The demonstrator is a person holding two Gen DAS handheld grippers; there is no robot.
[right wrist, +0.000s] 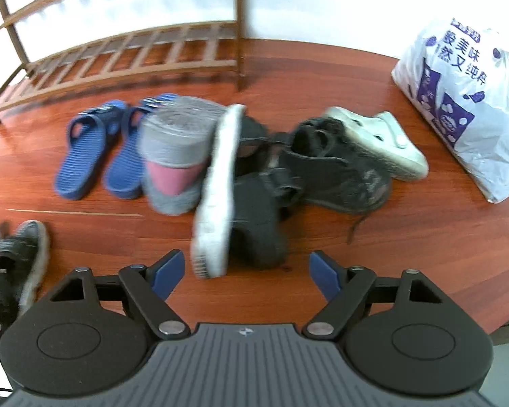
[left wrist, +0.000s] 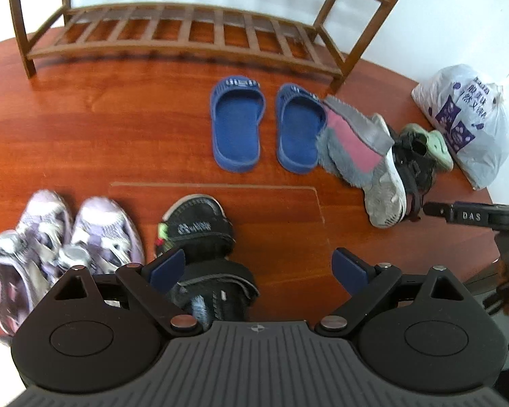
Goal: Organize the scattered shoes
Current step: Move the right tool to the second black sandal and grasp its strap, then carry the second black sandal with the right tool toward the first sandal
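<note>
My left gripper is open just above the floor, and a black strap shoe lies under its left finger, not gripped. A pair of purple sneakers stands to the left of it. Two blue slippers sit side by side before the wooden shoe rack. My right gripper is open in front of a heap: a white-soled shoe on its side, a black sandal, a black boot, a pale green clog and a grey-pink fuzzy slipper.
A tied white plastic bag with purple print leans by the wall at the right. The rack's bottom shelf holds nothing. Bare red-brown wood floor lies between the rack and the sneakers. One finger of the right gripper shows at the left view's right edge.
</note>
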